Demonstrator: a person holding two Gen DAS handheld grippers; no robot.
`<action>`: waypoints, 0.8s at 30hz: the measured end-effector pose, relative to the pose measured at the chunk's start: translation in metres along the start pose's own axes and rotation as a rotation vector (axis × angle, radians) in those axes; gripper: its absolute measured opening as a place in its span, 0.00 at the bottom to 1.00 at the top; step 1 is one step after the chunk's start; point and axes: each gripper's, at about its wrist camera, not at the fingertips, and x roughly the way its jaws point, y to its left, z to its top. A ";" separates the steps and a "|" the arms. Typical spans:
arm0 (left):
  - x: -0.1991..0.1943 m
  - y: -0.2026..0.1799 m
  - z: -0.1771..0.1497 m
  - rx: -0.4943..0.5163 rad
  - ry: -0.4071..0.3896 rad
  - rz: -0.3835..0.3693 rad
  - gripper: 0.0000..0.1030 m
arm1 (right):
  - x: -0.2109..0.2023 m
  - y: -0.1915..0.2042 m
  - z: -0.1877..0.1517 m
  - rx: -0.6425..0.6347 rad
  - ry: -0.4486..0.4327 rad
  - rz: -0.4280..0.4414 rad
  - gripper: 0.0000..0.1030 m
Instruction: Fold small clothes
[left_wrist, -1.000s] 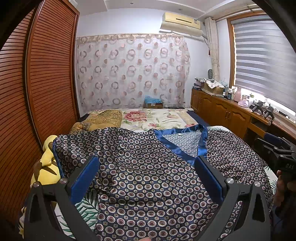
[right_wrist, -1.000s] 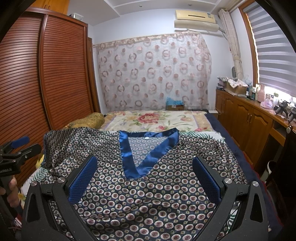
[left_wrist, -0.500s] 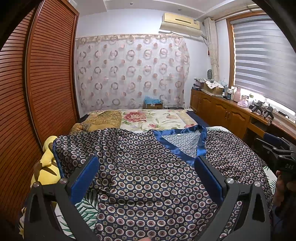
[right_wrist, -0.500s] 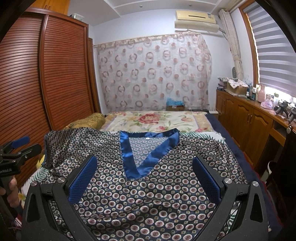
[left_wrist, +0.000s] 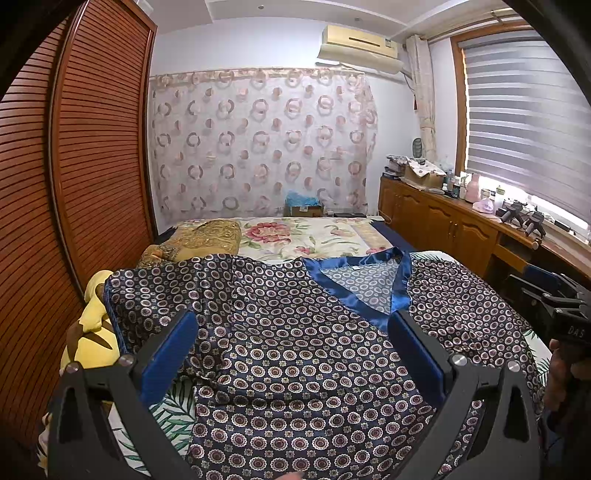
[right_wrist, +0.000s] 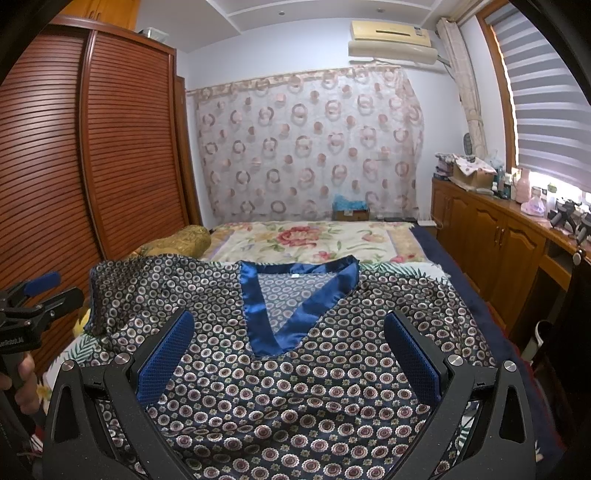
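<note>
Two grippers, left gripper (left_wrist: 293, 354) and right gripper (right_wrist: 290, 356), are hovering wide apart, gripping nothing. Patterned top (right_wrist: 303, 373) is lying flat, filling lower frame, on bed (right_wrist: 317, 240). Best pinching sleeve (left_wrist: 155, 291) hem cleanly, folding inward.

Glossy satin shirt (right_wrist: 295, 387), matt black plastic gripper (right_wrist: 290, 339), slatted wood wardrobe (right_wrist: 122, 155).

L gripper (left_wrist: 291, 332) & R gripper (right_wrist: 290, 332) both spread wide, empty (side by side).
</note>
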 end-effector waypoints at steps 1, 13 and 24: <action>0.000 0.000 0.000 0.000 0.000 0.000 1.00 | 0.000 -0.001 0.000 0.000 0.000 -0.001 1.00; 0.013 0.019 -0.013 -0.010 0.045 0.010 1.00 | 0.023 0.007 -0.011 -0.015 0.040 0.045 1.00; 0.034 0.073 -0.029 -0.017 0.137 0.055 1.00 | 0.049 0.014 -0.022 -0.031 0.093 0.084 1.00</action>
